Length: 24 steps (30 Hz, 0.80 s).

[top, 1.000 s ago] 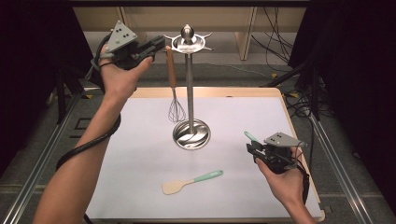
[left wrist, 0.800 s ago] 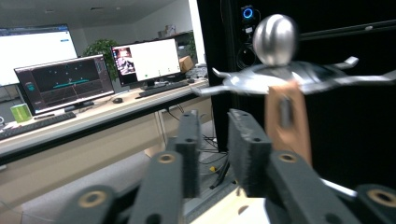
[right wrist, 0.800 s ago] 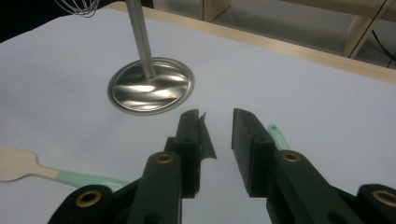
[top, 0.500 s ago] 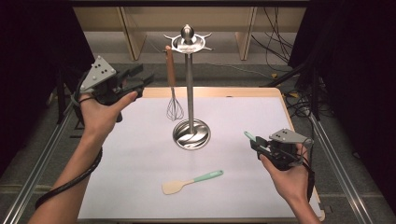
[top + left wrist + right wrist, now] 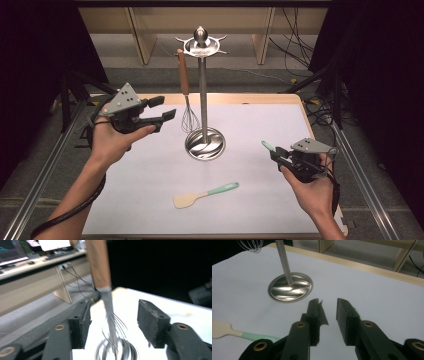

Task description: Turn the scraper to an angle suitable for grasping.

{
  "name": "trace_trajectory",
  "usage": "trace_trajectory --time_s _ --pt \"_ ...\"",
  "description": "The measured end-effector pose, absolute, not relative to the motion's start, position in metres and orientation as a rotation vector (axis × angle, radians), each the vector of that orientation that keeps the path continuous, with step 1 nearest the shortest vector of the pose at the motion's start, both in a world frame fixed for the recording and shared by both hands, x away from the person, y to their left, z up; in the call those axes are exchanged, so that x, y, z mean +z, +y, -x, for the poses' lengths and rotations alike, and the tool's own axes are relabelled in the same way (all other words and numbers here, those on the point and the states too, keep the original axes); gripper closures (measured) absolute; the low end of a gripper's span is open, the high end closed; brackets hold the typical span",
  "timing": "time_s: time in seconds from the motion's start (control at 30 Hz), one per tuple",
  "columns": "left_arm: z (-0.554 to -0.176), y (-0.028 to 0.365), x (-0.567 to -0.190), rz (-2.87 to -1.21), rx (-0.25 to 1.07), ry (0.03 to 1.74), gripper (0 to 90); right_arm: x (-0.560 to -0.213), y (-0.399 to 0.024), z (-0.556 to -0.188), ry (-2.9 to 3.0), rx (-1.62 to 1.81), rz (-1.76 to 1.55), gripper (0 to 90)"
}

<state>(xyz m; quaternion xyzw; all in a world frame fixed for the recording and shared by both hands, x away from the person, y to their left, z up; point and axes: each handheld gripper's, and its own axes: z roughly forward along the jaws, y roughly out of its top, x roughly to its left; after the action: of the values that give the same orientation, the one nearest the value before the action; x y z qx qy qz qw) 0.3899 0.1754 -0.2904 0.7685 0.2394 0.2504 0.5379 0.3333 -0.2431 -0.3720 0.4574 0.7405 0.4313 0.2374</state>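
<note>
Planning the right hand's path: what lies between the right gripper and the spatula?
Nothing: in the high view, bare white table runs from the right gripper to the spatula. Its jaws stand open, empty.

One whisk [image 5: 189, 116], one spatula [image 5: 204, 195], one stand [image 5: 203, 90]

The utensil stand [image 5: 203, 95] rose from the middle of the counter [image 5: 260, 125], its round base [image 5: 205, 144] taking the centre and its thin pole blocking any straight pass across. The whisk [image 5: 186, 95] hung from the stand's top ring on the left side, just beside the pole, so little room lay between them. The left tool [image 5: 165, 111] stood just left of the whisk, jaws apart and nothing between the pads. The spatula [image 5: 206, 194] lay flat near the front edge. Open white surface spread between the stand and the right tool [image 5: 272, 150], and along the far right.
</note>
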Motion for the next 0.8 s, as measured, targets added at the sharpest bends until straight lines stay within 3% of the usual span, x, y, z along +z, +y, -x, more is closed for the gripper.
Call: trace_trajectory --time_s 0.4,0.63,0.8 --pt "-0.382 0.141 -0.33 -2.245 0.432 0.46 63.3 -0.371 -0.244 -0.332 2.102 1.147 -1.277 73.1" --pt "-0.384 0.115 -0.359 -2.364 0.272 0.466 72.2 -0.372 -0.243 -0.332 2.105 1.141 -1.274 73.2" --pt "-0.384 0.097 -0.368 -2.457 0.242 0.427 74.8 -0.371 -0.245 -0.333 2.106 1.137 -1.242 73.5"
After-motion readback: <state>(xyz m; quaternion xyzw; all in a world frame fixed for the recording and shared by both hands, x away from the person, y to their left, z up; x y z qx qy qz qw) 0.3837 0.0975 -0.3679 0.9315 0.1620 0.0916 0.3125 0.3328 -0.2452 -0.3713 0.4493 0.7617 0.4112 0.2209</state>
